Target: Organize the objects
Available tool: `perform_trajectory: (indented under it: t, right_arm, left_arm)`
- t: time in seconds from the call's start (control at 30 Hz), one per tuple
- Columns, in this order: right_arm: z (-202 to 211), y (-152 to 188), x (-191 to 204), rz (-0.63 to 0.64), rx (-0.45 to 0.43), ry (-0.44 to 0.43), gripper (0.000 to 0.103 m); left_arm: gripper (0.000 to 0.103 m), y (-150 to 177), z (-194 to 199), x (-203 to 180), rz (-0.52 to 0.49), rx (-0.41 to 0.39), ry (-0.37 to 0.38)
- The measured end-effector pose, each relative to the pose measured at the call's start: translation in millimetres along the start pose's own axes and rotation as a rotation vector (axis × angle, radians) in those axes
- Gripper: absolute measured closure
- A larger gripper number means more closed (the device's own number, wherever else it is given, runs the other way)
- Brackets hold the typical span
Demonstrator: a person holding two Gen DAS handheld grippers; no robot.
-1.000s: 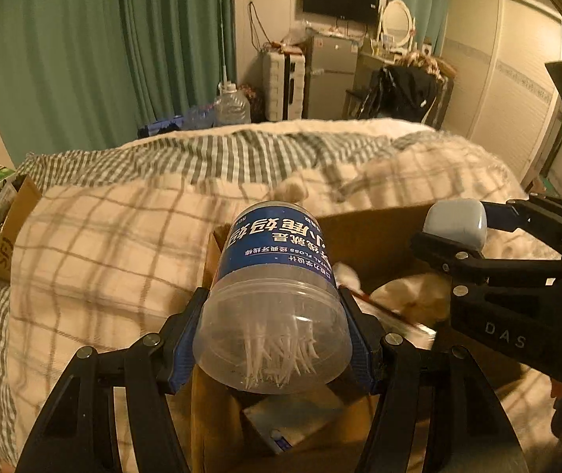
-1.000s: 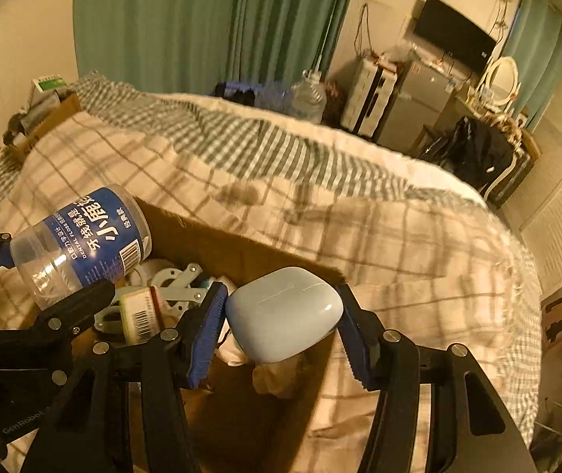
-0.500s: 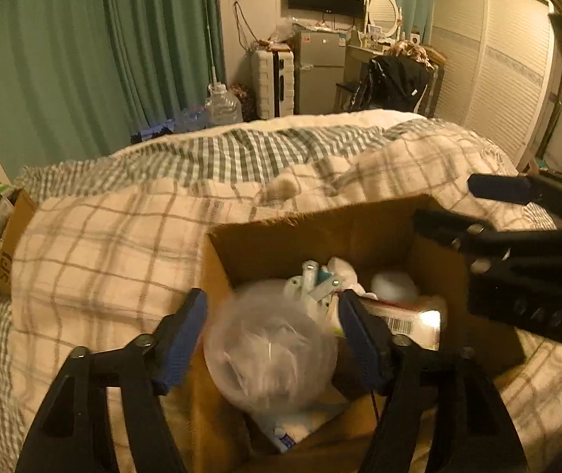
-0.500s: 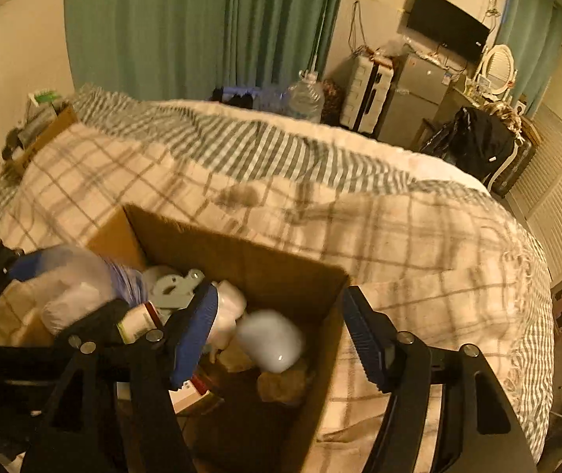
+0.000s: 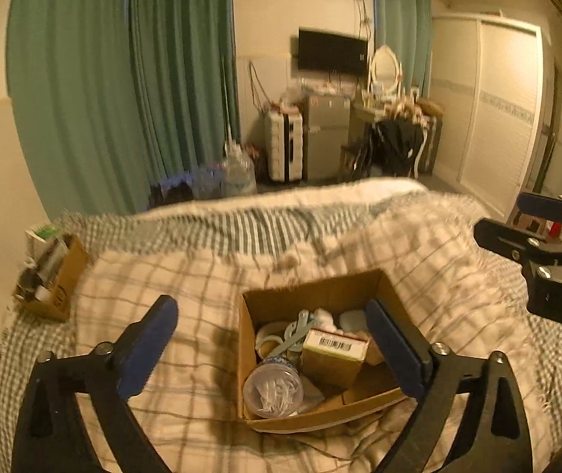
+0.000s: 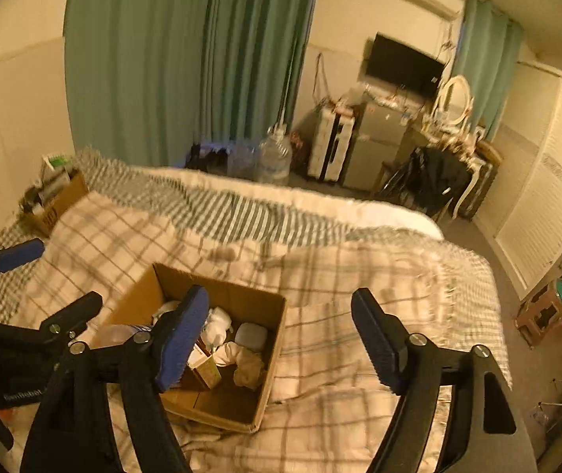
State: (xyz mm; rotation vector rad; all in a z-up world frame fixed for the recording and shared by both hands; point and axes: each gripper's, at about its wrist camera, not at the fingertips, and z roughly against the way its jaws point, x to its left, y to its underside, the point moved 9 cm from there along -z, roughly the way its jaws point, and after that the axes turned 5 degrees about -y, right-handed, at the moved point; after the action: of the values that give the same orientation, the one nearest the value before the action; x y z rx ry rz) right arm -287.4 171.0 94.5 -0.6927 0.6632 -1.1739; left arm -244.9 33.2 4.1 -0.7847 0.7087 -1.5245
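Big picture first: a bed (image 5: 458, 244) spread with a soft, rumpled plaid blanket (image 6: 359, 276), cream with grey-green lines, fills both views. Sitting on it, in the near middle, is an open cardboard box (image 5: 312, 291), stiff brown walls, flaps folded down, its long axis running roughly near to far in the left wrist view.

Above it, both tools hang empty. The left hand-held gripper (image 5: 273, 351) has its blue-padded jaws spread wide, framing the box from above, so the box lies straight ahead and below it. The right hand-held gripper (image 6: 281, 339) is just as wide, nothing between its pads; the box sits under its left finger, down and to the left. By my read the left one is the nearer and better centred over the box.

Inside the box now: a clear plastic jar (image 5: 273, 390) with a blue label lies at the near left corner, round base facing up at the camera, thin white picks visible through it. Just right of it stands a tan carton (image 5: 334, 354) with a barcode strip on top. At the far right rests a smooth, rounded pale-blue case (image 6: 251, 335), beside crumpled white cloth (image 6: 217, 323) and some pale plastic rings (image 5: 281, 339).

Far left on the bed, well apart, a second small cardboard box (image 5: 58, 280) holds odds and ends. Anything left to sort would likely come from there, though I cannot tell.
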Motion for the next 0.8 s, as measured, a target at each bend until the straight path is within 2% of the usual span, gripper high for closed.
perform_trajectory:
  t: [0.1, 0.23, 0.27, 0.43, 0.57, 0.67, 0.8]
  right_arm:
    - [39.0, -3.9, -2.4, -0.02, -0.055, 0.015, 0.013]
    - [86.6, -0.4, -4.7, -0.037, -0.134, 0.068, 0.007]
    - [96.0, 1.3, -5.0, -0.04, -0.15, 0.075, 0.002]
    - [135.5, 18.4, -0.1, -0.065, -0.229, 0.093, 0.0]
    - [145.2, 40.0, 8.4, -0.058, -0.259, 0.11, 0.001]
    - [145.7, 61.1, 15.0, -0.053, -0.288, 0.126, 0.0]
    - [123.3, 88.3, 19.2, -0.105, -0.291, 0.069, 0.0]
  left_arm:
    - [0.0, -13.1, 37.2, 3.0, 0.003, -0.07, 0.0]
    - [0.0, -19.7, 78.2, 6.1, -0.006, -0.147, -0.015]
    - [0.0, -19.8, 83.9, 6.9, -0.007, -0.155, -0.021]
    - [0.0, -8.8, 119.4, 11.4, 0.036, -0.224, -0.033]
    - [0.0, 11.5, 130.4, 15.0, 0.064, -0.278, -0.057]
    - [0.0, 33.3, 129.5, 12.7, 0.056, -0.264, -0.082]
    - [0.0, 67.6, 116.1, 21.9, 0.118, -0.254, -0.126]
